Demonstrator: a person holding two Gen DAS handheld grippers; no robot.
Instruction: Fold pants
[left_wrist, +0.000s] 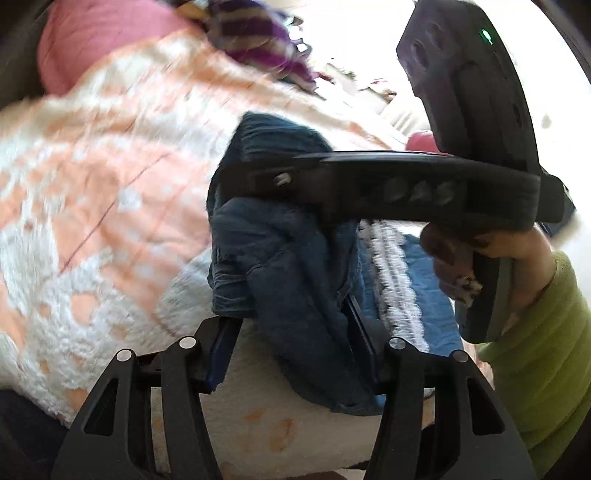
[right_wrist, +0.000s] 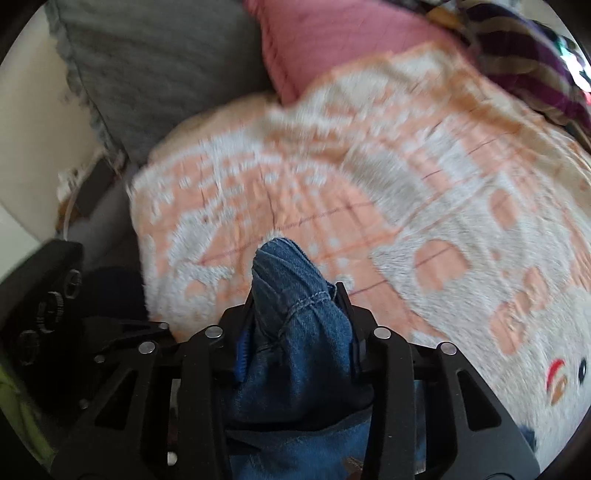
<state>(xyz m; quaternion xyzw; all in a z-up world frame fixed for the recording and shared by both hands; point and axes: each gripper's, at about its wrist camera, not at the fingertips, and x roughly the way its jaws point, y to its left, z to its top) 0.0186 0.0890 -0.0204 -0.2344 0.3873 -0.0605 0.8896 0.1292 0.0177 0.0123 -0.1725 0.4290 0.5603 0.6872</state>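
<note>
Bunched blue denim pants (right_wrist: 295, 317) hang above a fluffy peach-and-white patterned blanket (right_wrist: 424, 192) on a bed, pinched in 2 places: the right tool (right_wrist: 295, 325) clamps a gathered fold, the left tool (left_wrist: 295, 347) holds another bunch. Best practice now, arguably: draw both grips apart, level, until the denim hangs flat before lowering it.
</note>
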